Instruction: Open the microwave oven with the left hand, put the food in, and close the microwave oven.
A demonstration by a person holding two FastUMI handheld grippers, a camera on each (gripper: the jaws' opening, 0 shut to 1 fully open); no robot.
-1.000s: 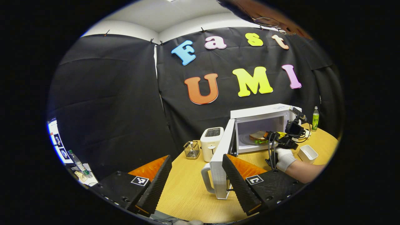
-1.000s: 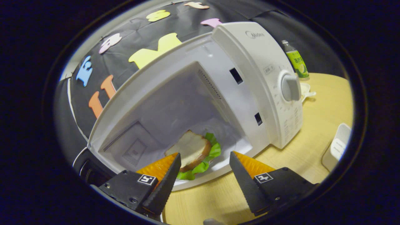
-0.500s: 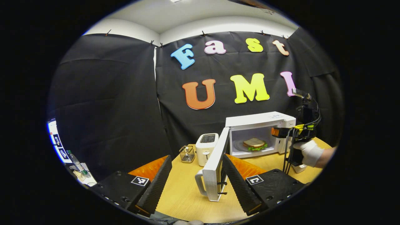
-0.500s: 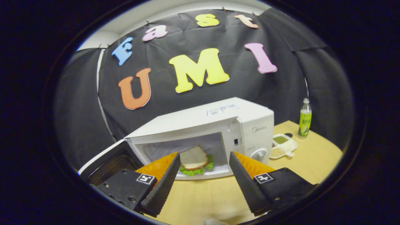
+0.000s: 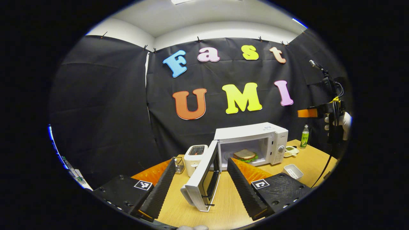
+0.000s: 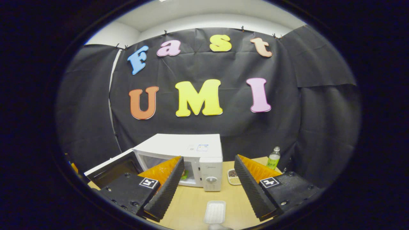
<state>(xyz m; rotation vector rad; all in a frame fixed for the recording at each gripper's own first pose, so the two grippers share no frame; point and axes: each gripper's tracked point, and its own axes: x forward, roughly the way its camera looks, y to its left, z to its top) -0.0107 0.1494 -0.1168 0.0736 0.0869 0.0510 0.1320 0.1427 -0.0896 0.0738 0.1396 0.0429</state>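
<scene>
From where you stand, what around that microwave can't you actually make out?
- Sandwich in the right gripper view: mostly hidden behind that gripper's own finger; a green edge shows.
- Toaster in the left gripper view: lower part cut by the open microwave door.
- Small dish beside the microwave: contents too small to identify.
</scene>
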